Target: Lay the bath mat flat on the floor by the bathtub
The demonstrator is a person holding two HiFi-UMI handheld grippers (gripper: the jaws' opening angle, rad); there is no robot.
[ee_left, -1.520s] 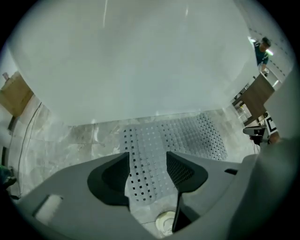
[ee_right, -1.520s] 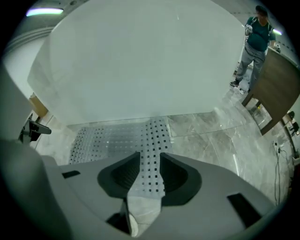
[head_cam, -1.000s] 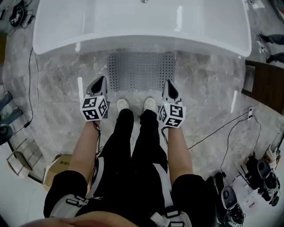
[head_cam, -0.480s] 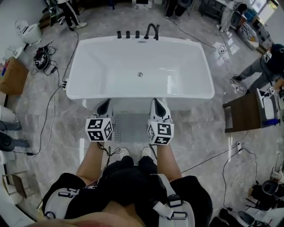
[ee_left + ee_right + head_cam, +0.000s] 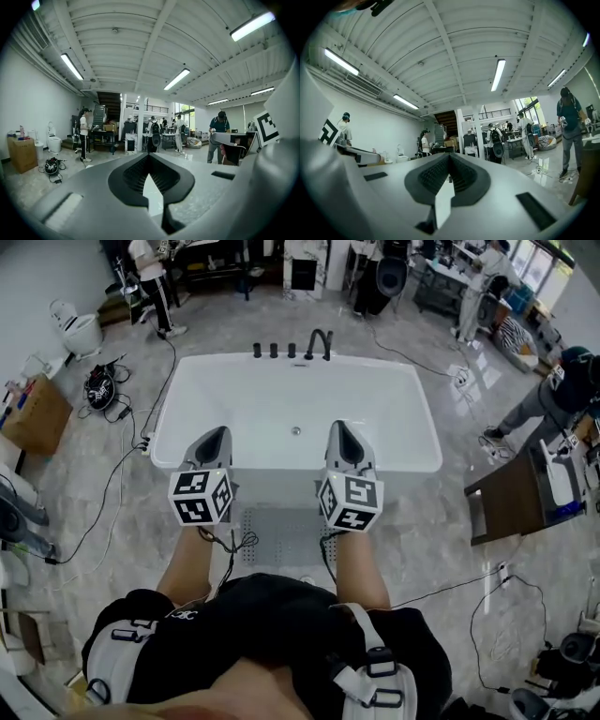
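Person is standing at the near side of the white bathtub (image 5: 424, 427), both forearms held out level. Left tongs (image 5: 216, 434) and right tongs (image 5: 339, 427) are pointing side by side across the tub toward the far end of the room, well above the floor (image 5: 441, 521).

Both tongs are sitting closed and carrying nothing. In the left gripper view the dark pads (image 5: 140, 171) are meeting along one seam, with only the open room showing beyond. The right gripper view is showing the same (image 5: 457, 176).

The bath mat (image 5: 281, 532), grey and perforated, is lying on the floor right against the tub's near wall, just ahead of the person and showing between the two forearms. The visible part is looking flat, with no fold or curl. Its near edge is hidden under the person's body.

My reading: the laying looks done. The tongs are being held high and shut because nothing is left to hold, which also keeps them clear of the mat.

Writing: nothing readable. Each marker cube (image 5: 200, 498) is showing black-and-white square patterns, not words. The cardboard box (image 5: 37, 413) at the left and the black tap (image 5: 321, 338) on the tub's far rim are showing no brand I can make out. People are working at the far end, too small for detail.
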